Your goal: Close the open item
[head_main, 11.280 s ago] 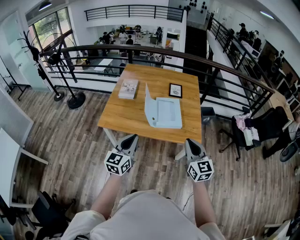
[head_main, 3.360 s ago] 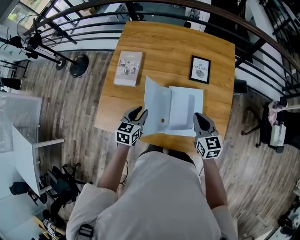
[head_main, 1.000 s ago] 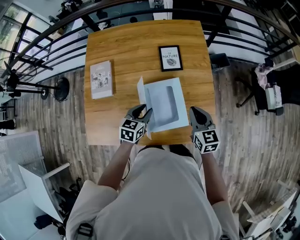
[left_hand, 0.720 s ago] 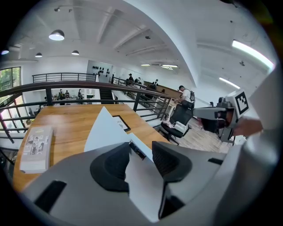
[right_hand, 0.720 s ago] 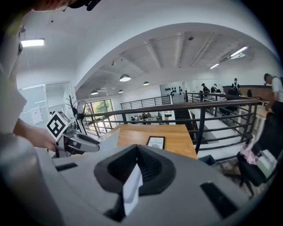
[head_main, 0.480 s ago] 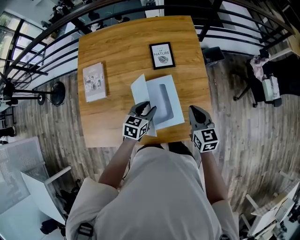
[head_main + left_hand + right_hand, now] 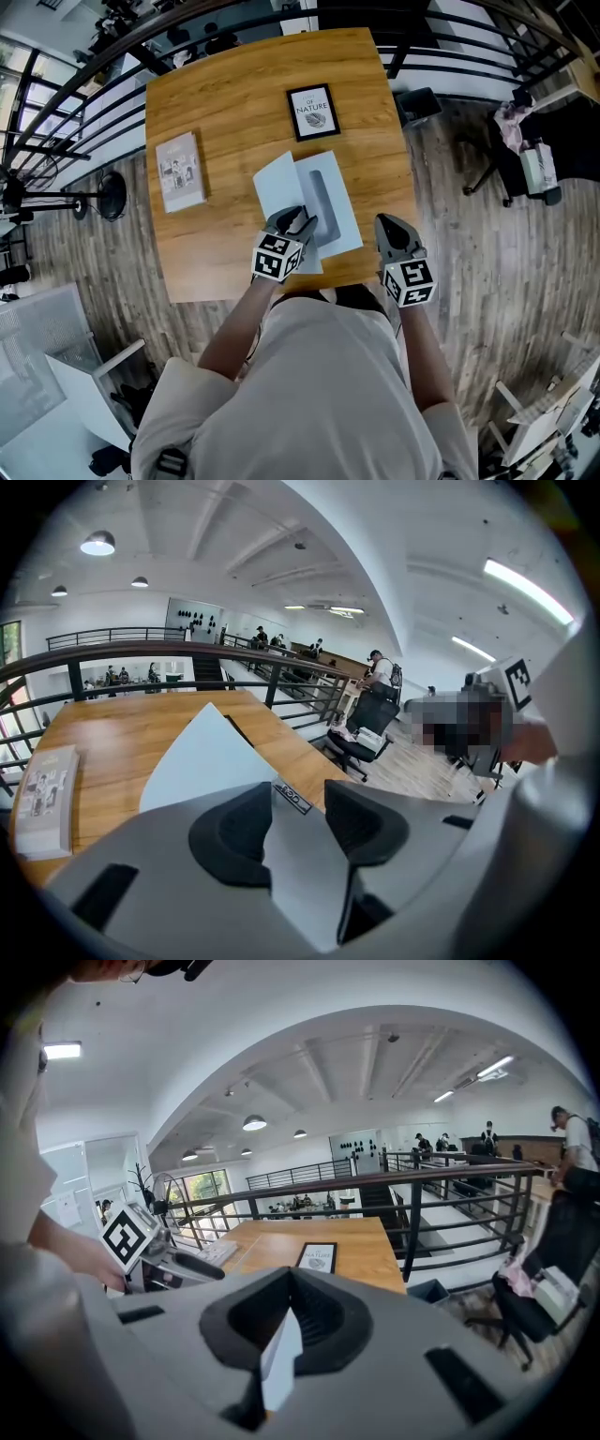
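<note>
- A pale blue flat box [image 7: 339, 214] lies on the near half of the square wooden table [image 7: 216, 103]. It sits close to the edge where the person stands, roughly between the two tools.
- Its hinged lid [image 7: 277, 187] sits on the left side and leans partway down over the tray, not flat. A darker oblong recess in the tray shows just to the right of it.
- The left tool [image 7: 302, 225] is over the box's near left corner, tipped down toward the lid. Its jaws have just been opening and stand apart, and the dark pads press on nothing. The lid rises right ahead of them; whether its edge reaches in between them I cannot tell.
- The right tool [image 7: 387, 228] hangs over the table's near right corner, beside the box's right edge and apart from it. Its jaws are drawn together. A thin pale sliver shows in the seam between them, and I cannot tell what it is.
- A black-framed print [image 7: 312, 111] lies flat beyond the box, toward the far side of the table.
- A thin pale booklet [image 7: 178, 171] lies well to the left of the box.
- A black metal railing [image 7: 405, 1232] runs past the far side of the table, and grey-brown floor planks [image 7: 450, 281] surround it.
- The person's white top [image 7: 319, 394] fills the foreground.
</note>
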Tool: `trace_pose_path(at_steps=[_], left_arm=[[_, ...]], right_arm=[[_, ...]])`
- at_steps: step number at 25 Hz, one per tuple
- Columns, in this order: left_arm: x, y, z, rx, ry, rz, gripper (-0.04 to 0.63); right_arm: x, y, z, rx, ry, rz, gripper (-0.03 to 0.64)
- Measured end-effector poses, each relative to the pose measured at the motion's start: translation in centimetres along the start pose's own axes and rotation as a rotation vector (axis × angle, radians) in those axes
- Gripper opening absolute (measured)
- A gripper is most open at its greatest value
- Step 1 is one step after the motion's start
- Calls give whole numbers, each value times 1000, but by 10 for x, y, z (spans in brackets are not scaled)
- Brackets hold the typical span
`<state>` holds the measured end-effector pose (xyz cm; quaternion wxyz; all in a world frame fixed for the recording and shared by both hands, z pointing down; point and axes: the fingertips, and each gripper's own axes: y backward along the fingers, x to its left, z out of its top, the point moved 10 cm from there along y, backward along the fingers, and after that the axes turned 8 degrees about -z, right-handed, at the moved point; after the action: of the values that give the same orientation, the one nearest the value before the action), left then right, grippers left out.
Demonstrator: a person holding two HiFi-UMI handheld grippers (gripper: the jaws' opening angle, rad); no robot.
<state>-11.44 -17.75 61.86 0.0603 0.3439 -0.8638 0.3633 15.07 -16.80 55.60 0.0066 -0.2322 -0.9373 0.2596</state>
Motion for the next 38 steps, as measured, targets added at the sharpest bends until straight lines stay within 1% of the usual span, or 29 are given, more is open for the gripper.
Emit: trace_pose_path(at_steps=[7, 17, 31, 38], left_arm=[[-3, -24, 0, 26, -11, -21, 176], [-9, -62, -2, 93, -50, -52, 215], [-12, -108, -13, 195, -94, -74, 218], [-10, -134, -18, 247, -106, -69, 221]], right_arm=[[-6, -1, -6, 14, -18, -7, 3], [-21, 3, -14, 28, -49, -44, 3], [-38, -1, -34, 67, -89, -69, 3], [-51, -1, -43, 88, -104, -79, 3]])
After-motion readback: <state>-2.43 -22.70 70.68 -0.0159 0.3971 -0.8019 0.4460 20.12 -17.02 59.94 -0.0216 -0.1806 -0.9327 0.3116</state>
